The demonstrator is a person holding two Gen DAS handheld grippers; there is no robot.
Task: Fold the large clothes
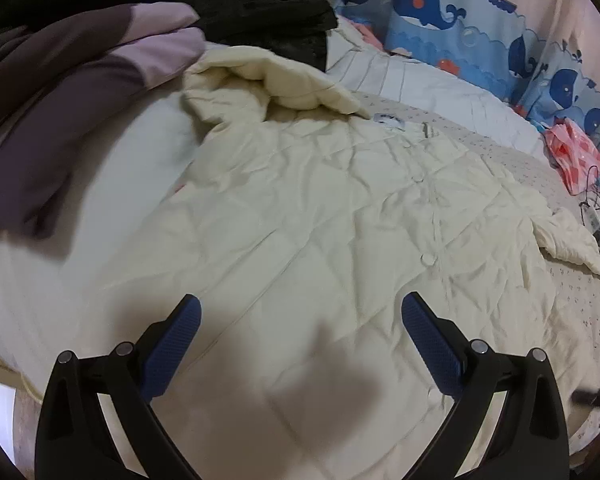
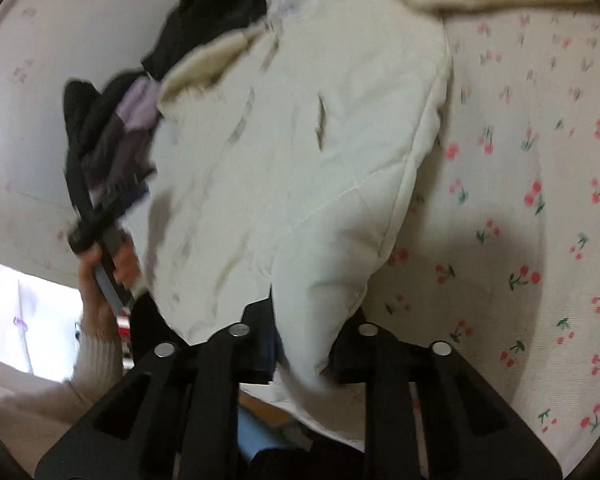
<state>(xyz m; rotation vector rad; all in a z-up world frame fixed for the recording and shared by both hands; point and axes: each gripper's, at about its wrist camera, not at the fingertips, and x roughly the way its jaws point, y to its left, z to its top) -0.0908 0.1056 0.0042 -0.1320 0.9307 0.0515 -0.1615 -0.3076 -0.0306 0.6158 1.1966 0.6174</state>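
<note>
cream jacket (image 1: pixel 320 216) lies flat lengthwise, hood (image 1: pixel 260 80) far end.

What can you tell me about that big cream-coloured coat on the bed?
The cream coat looks like a padded, quilted jacket with diamond stitching. It lies spread across the bed, front up, closed with round snap buttons, its hood bunched at the top and a sleeve crumpled to one side. The right gripper is shut on a fold of its edge; the left gripper hovers open above it.
</note>
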